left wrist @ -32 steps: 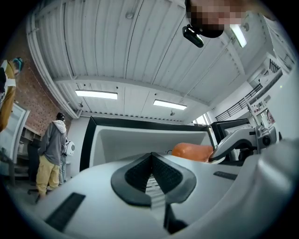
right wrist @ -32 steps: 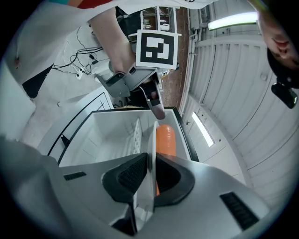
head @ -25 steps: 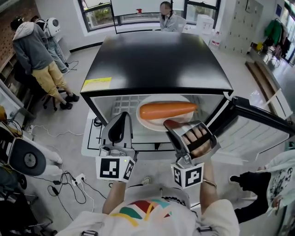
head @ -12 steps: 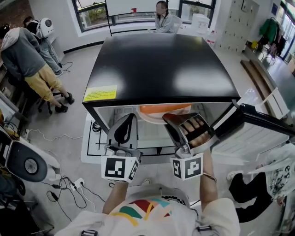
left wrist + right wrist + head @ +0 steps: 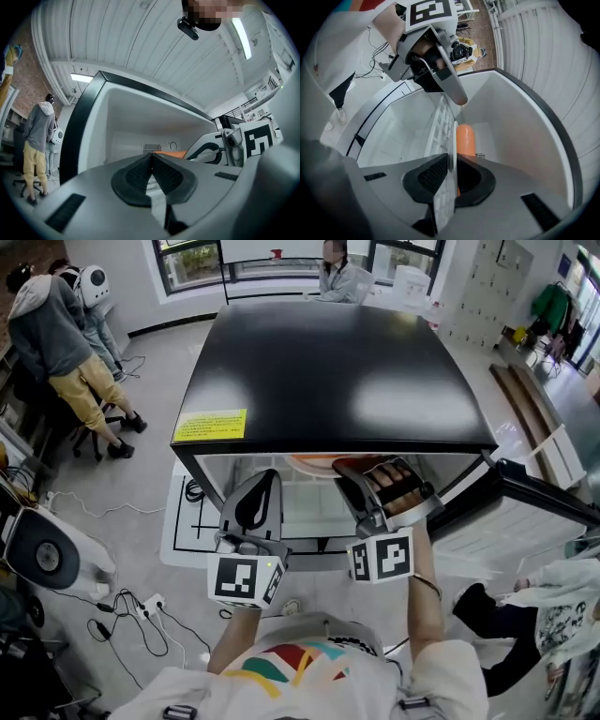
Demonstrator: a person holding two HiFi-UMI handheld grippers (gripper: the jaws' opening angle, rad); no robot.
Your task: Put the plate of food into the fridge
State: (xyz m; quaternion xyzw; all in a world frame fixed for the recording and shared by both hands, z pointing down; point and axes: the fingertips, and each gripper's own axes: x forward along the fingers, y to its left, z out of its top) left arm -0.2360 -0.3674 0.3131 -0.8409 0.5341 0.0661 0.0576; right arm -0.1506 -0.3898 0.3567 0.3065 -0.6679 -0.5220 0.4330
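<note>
A white plate (image 5: 307, 464) carrying a long orange piece of food (image 5: 465, 138) is inside the open black-topped fridge (image 5: 328, 362). From the head view only a sliver of it shows under the fridge's top edge. My right gripper (image 5: 349, 469) is shut on the plate's near rim (image 5: 452, 154), which stands edge-on between the pads, beside the wire shelf (image 5: 439, 123). My left gripper (image 5: 266, 482) is shut with nothing in it, held at the fridge opening left of the plate. The left gripper view also shows the orange food (image 5: 170, 153) past the shut jaws.
The fridge door (image 5: 530, 498) stands open to the right. Two people (image 5: 66, 324) stand at the upper left; another person (image 5: 339, 273) sits behind the fridge. Cables (image 5: 141, 607) lie on the floor at the left. Someone's legs (image 5: 511, 620) show at the lower right.
My right gripper has carried the plate forward into the fridge; a second ago the whole plate and food showed, now the top edge hides most of it. The left gripper followed slightly.
</note>
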